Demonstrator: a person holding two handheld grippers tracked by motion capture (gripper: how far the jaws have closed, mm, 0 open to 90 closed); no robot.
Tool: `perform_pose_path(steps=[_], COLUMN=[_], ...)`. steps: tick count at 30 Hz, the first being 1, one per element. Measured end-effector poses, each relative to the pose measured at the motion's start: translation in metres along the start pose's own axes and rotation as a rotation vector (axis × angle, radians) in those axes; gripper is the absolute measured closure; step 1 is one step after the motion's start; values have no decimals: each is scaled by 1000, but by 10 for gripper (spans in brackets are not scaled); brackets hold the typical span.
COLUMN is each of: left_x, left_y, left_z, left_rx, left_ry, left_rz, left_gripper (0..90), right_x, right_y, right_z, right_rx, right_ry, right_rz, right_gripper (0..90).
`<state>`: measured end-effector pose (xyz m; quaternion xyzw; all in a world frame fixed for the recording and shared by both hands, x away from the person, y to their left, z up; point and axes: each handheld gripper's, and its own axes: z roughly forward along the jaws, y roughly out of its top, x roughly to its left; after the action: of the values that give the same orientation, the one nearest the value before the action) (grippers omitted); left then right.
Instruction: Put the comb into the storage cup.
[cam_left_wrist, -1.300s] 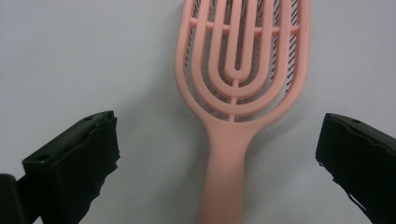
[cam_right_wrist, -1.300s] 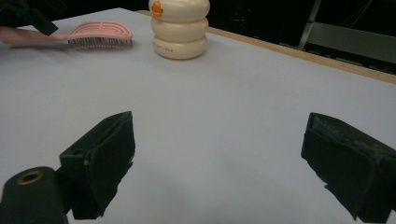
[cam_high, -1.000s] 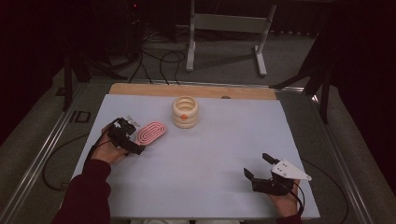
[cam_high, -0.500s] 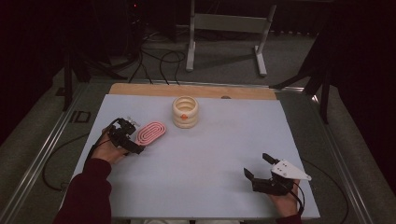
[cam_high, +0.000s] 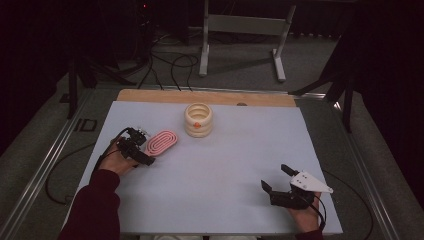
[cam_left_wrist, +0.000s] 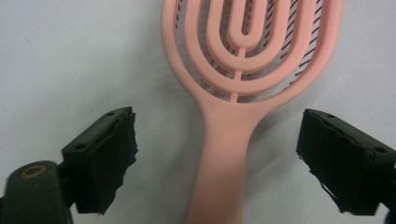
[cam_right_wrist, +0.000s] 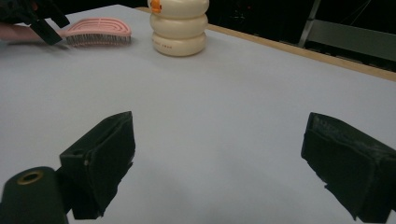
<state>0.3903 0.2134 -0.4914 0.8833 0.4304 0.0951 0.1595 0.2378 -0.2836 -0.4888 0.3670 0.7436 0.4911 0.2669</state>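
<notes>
Left gripper (cam_left_wrist: 217, 154) at the pink hairbrush (cam_high: 161, 142), far-left part of the white table (cam_high: 225, 170). Jaws straddling the brush handle (cam_left_wrist: 224, 154), one pad each side, visible gap on both, no contact. Jaws have just been closing, handle between them, not yet pinched. Still well spread.

Hairbrush flat on the table, bristles down, looped vented back up. Head pointing away from the left hand (cam_high: 117, 161), handle toward it. In the left gripper view, handle running up the middle of the frame, slightly right of centre.

Cream ribbed jar (cam_high: 198, 120) with an orange mark on its front, standing upright near the table's far edge, just beside the brush head, apart from it.

Right gripper (cam_high: 280, 181) at the near-right of the table, well apart from brush and jar. Jaws wide apart, nothing between them, bare tabletop under them. Grey three-cornered plate on top.
</notes>
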Motion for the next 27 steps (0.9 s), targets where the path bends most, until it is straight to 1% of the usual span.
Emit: perform_pose_path(steps=[4, 8, 9, 12, 17, 20, 23, 27], left_x=[-1, 0, 0, 1, 0, 0, -1, -2], left_y=[0, 0, -1, -1, -2, -2, -1, 0], left_z=[1, 1, 1, 0, 0, 1, 1, 2], left_rx=[13, 12, 14, 21, 31, 44, 41, 45], left_ry=[5, 5, -2, -20, -15, -10, -14, -13], left_rz=[-1, -14, -14, -9, 18, 26, 12, 15], left_gripper=[187, 280, 305, 391, 489, 505, 544, 599], right_x=[0, 0, 0, 0, 0, 0, 0, 0], right_y=[0, 0, 0, -1, -1, -1, -1, -1], right_z=[0, 0, 0, 1, 1, 1, 1, 2], right_rx=[5, 5, 6, 11, 15, 14, 16, 18], right_ry=[2, 1, 2, 2, 1, 3, 3, 1], right_rz=[-2, -3, -3, -3, -2, -3, -5, -5], right_gripper=[98, 98, 98, 98, 98, 98, 98, 98])
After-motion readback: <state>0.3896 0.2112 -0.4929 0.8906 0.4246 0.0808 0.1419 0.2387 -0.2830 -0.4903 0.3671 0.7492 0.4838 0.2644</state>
